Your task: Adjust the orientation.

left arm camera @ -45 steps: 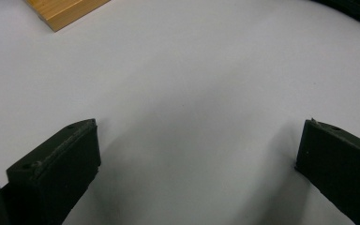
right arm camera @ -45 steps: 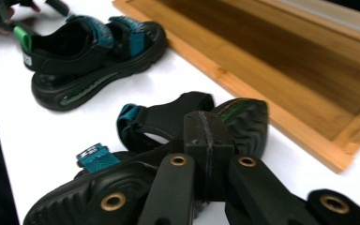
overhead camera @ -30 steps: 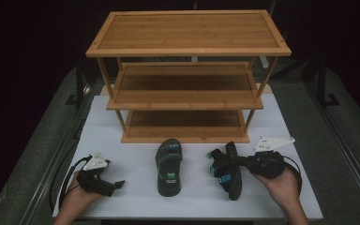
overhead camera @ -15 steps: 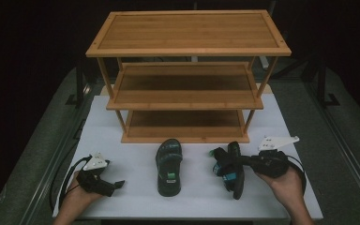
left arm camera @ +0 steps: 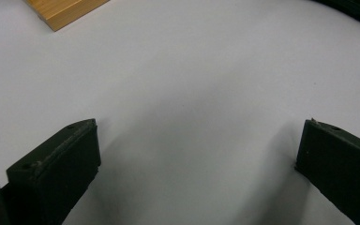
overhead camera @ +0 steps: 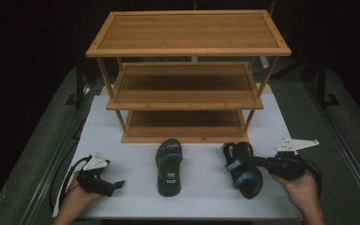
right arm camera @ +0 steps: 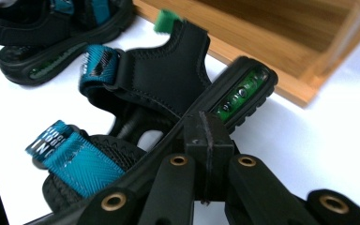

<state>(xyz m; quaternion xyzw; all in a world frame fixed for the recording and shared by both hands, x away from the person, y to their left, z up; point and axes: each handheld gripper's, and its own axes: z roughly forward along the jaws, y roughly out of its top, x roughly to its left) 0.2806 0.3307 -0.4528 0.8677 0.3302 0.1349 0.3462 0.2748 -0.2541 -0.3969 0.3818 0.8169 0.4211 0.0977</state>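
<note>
My right gripper (overhead camera: 262, 163) clamps 1 sandal (overhead camera: 242, 168) near the desk's (overhead camera: 122, 126) front edge; my left gripper (overhead camera: 117, 184) gapes empty; the rack (overhead camera: 187, 51) holds 0 sandals.

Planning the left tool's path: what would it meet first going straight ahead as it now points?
Probably the middle sandal: the open left tool points rightward over bare white tabletop, though depth is unclear.

Black sandals (overhead camera: 242, 168) with teal straps; honey-brown rack (overhead camera: 187, 47).
</note>
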